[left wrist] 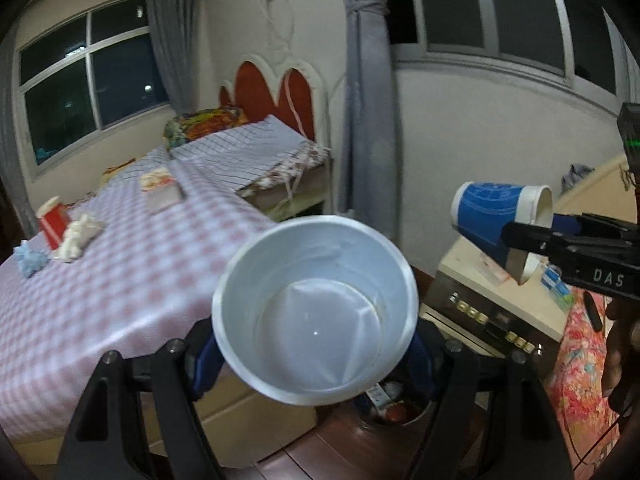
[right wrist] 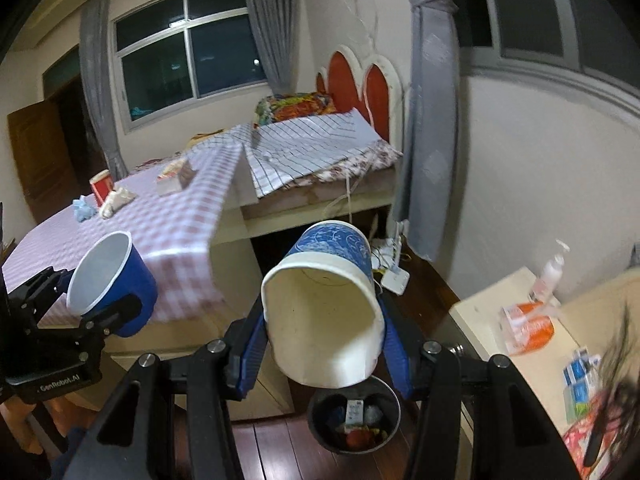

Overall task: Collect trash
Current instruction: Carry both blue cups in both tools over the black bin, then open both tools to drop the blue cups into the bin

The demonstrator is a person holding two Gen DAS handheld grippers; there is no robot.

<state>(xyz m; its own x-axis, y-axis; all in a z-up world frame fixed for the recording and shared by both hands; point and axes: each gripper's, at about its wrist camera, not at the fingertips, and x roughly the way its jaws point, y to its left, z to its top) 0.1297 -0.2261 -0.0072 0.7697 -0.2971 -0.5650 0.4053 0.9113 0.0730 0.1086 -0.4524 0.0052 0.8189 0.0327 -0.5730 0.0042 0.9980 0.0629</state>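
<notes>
My left gripper (left wrist: pixel 316 344) is shut on a blue paper cup (left wrist: pixel 316 308) whose white inside faces the camera; the same cup (right wrist: pixel 114 284) shows at the left of the right wrist view. My right gripper (right wrist: pixel 324 332) is shut on a second blue cup (right wrist: pixel 328 304), squeezed oval and tipped mouth-down; this cup (left wrist: pixel 500 220) also appears at the right of the left wrist view. Both cups hang above a round dark trash bin (right wrist: pixel 354 420) on the wooden floor, with several scraps inside. The bin (left wrist: pixel 394 406) is partly hidden behind the left cup.
A table with a pink checked cloth (right wrist: pixel 168 224) holds a red carton (right wrist: pixel 100 188), crumpled tissues (right wrist: pixel 116 202) and a small box (right wrist: pixel 176 178). A bed (right wrist: pixel 312 148) stands behind it. At the right, a cream cabinet (right wrist: pixel 516 320) carries a bottle and packets.
</notes>
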